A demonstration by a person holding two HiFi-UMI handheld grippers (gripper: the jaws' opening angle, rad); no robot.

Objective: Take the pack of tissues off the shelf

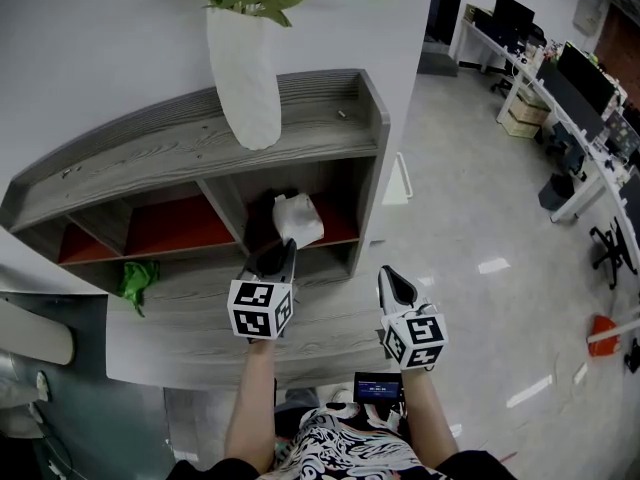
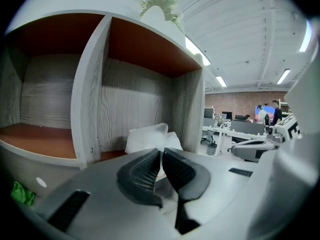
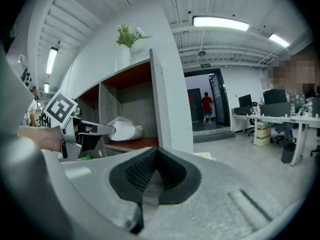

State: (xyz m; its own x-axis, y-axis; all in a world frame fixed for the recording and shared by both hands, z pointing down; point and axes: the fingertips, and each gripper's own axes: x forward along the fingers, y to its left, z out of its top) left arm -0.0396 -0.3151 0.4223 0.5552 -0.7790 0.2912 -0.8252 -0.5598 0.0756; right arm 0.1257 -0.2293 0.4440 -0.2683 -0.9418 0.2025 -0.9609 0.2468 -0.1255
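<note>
Tissues (image 1: 298,220) lie in the shelf's (image 1: 330,108) right-hand compartment, on its red floor. Both bare forearms reach forward from 6 o'clock in the head view. The left gripper (image 1: 285,251) points towards 12 o'clock at the compartment. Its jaws are together, with the tips meeting at the pack's near edge. Whether they nip the wrapper cannot be told. The pack sits at 12 o'clock from those tips. The right gripper (image 1: 392,280) hangs at 3 o'clock from the left, over the floor, its jaws pressed together on nothing.
</note>
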